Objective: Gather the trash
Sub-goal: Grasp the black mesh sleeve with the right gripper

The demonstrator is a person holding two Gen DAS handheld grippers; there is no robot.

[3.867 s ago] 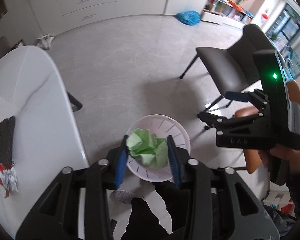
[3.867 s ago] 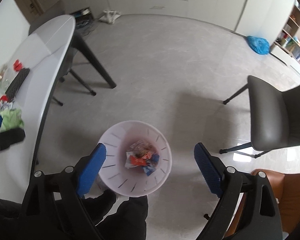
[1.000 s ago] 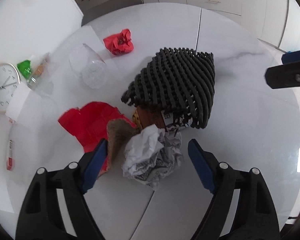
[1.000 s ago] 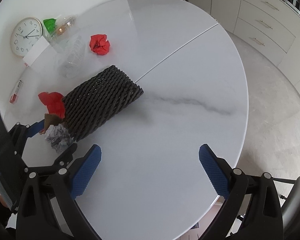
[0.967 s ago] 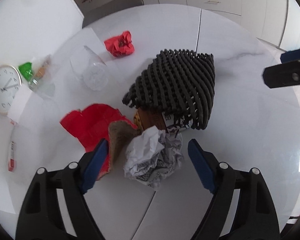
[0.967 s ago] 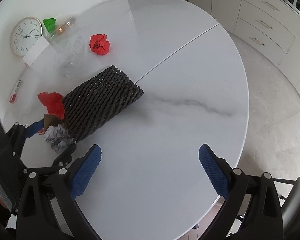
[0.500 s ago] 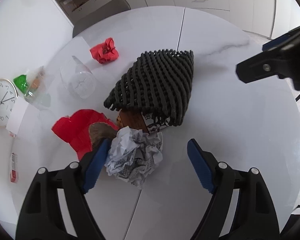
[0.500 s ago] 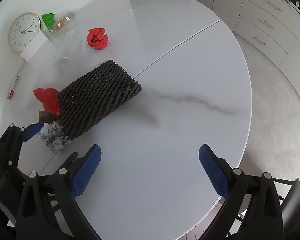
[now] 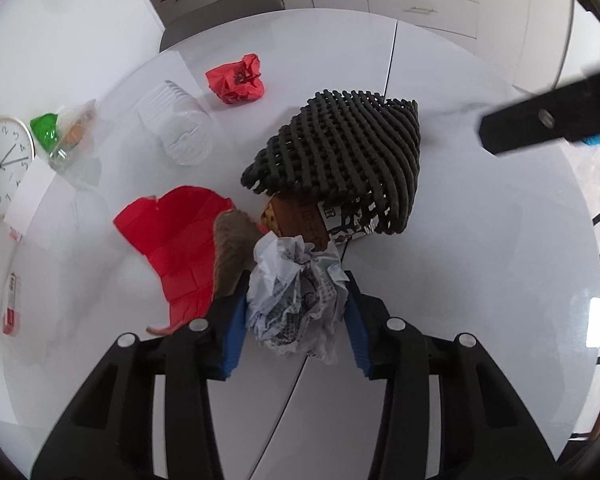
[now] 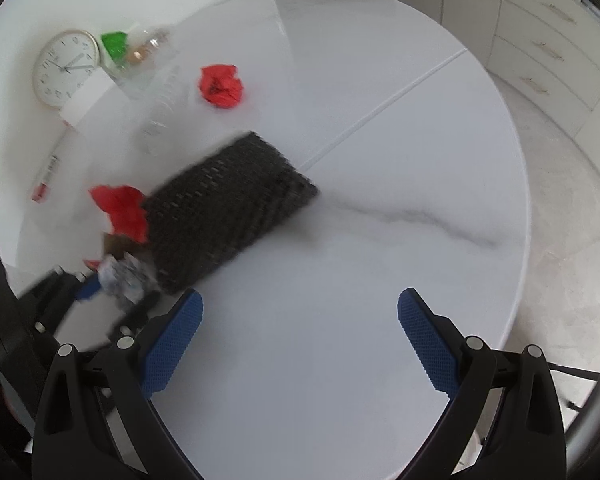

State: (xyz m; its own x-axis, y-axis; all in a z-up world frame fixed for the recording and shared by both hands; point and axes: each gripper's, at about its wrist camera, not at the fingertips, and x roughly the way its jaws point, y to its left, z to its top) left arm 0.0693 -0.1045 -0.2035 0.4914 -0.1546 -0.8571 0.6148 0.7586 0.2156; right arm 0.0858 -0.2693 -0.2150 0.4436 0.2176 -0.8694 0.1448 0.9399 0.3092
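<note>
White marble makes up the round tabletop (image 9: 480, 264); near its middle seam the left claw (image 9: 296, 316) has its blue pads pressed against both sides of a crumpled ball of printed paper (image 9: 296, 292), closed on it, with the ball apparently resting on the surface; just behind the ball lie a brown wrapper (image 9: 296, 220) and a flat red paper sheet (image 9: 176, 236), the brown wrapper partly tucked under a black woven mat (image 9: 340, 160); further toward the far edge sit a crumpled red wad (image 9: 236, 80) and a clear plastic cup (image 9: 176, 132) on its side; a white clock (image 9: 2, 164) leans at the far left edge beside a clear bag with green inside (image 9: 60, 136); the right claw (image 10: 300, 336) hangs over bare tabletop nearer the right edge, its blue pads spread wide with nothing between them; in the blurred right wrist view the paper ball shows at the mat's near end.
</note>
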